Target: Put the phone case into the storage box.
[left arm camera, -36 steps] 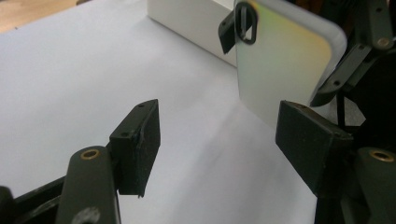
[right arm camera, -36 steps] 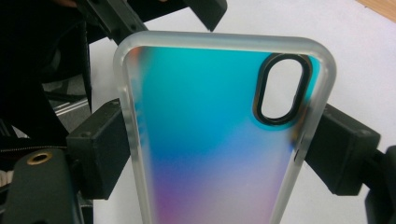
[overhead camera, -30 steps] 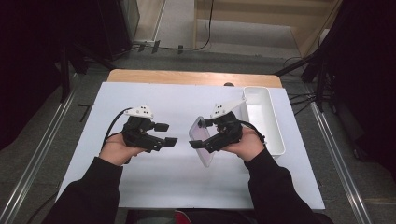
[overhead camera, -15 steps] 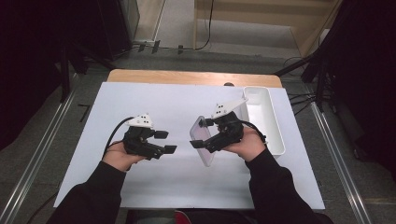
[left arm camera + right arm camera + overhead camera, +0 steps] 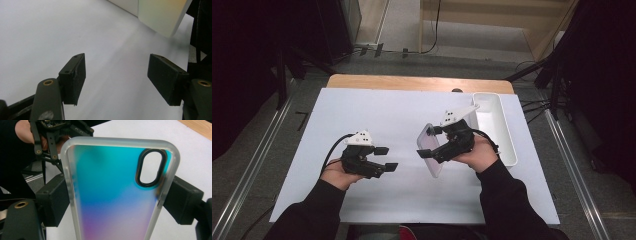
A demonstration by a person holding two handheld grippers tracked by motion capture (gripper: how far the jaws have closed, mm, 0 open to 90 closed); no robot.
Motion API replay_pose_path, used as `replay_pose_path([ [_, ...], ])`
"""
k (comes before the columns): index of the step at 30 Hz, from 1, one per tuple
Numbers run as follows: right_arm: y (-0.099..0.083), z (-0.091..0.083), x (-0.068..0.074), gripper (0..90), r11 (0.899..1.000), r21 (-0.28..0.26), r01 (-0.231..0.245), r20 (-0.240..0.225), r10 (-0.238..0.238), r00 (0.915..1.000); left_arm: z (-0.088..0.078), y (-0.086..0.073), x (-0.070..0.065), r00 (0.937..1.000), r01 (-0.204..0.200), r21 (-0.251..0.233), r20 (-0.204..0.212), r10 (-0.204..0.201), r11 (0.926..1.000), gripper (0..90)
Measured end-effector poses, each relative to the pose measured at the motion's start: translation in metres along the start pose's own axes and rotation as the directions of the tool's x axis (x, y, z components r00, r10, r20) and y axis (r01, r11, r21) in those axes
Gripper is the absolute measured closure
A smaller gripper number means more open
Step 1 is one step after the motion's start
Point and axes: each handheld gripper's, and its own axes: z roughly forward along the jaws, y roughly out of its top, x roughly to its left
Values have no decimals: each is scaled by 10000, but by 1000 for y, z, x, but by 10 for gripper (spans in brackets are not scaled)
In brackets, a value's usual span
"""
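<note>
Right gripper view shows my right gripper (image 5: 117, 195) clamping the frosted-edged iridescent plastic phone case (image 5: 112, 195) by its long sides, above the white table sheet (image 5: 402, 115), camera hole outward, probably for handover. My left gripper (image 5: 384, 159) waits nearby, unclenched and empty.

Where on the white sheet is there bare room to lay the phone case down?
The far-left stretch of the white sheet beyond the left gripper, and the near strip between the forearms. It is crowded at right: the right gripper clamps the phone case beside the white tray.
</note>
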Motion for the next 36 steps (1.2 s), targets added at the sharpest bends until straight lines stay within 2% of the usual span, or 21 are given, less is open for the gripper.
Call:
replay_pose_path([
  [14,1,-3,0,148,9996,51,-272,298,271,9992,-4,-17,0,9983,280,20,-513,-279,9996,309],
  [24,2,-6,1,148,9991,87,-404,546,398,9977,-13,-27,3,9908,506,-63,-1253,-510,9987,308],
  [27,3,-8,2,148,9989,39,-459,630,455,9970,-16,-31,4,9885,639,-130,-1364,-651,9979,309],
  [31,4,-12,1,148,9968,-79,-797,872,801,9930,-21,-33,4,9866,720,-207,-1451,-742,9972,309],
  [36,6,-17,3,148,9949,-205,-990,1341,1009,9858,-23,-35,5,9854,828,-262,-1469,-857,9962,309],
])
